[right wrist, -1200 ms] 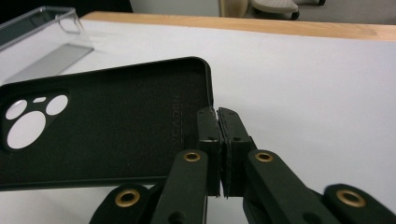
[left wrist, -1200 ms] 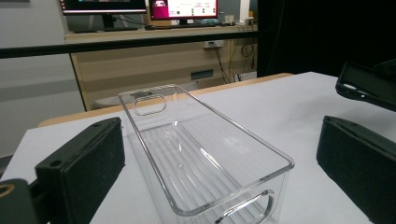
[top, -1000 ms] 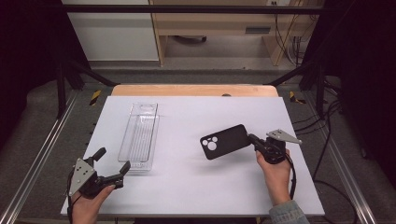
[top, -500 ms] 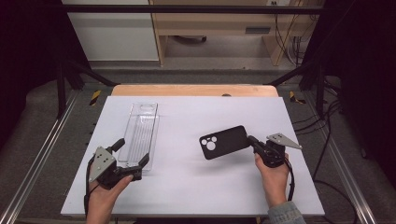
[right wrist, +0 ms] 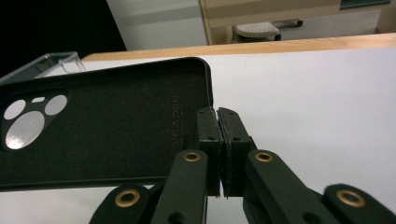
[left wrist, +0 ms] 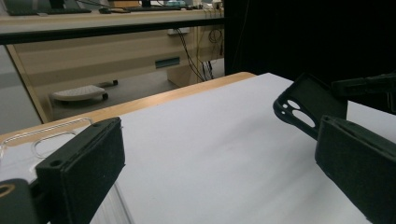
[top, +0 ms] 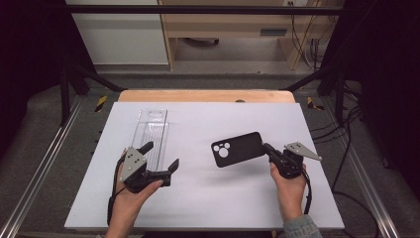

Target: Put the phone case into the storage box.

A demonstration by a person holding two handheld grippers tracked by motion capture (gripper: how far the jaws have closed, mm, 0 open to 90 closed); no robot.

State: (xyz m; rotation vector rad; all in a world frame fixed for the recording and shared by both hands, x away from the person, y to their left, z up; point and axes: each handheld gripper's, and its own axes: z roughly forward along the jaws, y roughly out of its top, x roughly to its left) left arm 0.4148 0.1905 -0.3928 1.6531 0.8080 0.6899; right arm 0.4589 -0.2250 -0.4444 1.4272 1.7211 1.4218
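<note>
A black phone case (top: 237, 148) with round camera holes hangs tilted above the white table, casting a shadow below it. My right gripper (top: 268, 148) is shut on its right edge; in the right gripper view the pads pinch the rim of the black case (right wrist: 102, 126) at the right gripper (right wrist: 218, 120). A clear phone case (top: 151, 130) lies flat at the left of the table. My left gripper (top: 161, 155) stands open at its near end, one finger over the clear case. In the left gripper view, the left gripper (left wrist: 219, 172) has nothing between its pads (left wrist: 88, 163), and the black case (left wrist: 310, 105) shows beyond.
The white table top (top: 208, 198) has a wooden strip (top: 208, 95) along its far edge. Metal rails (top: 44, 158) run along both sides, and cables (top: 346, 148) hang at the right. A wooden bench (top: 223, 29) stands beyond the table.
My left gripper has moved forward and to the right from the table's near left corner up to the clear case. The right gripper still holds the black case in about the same place.
</note>
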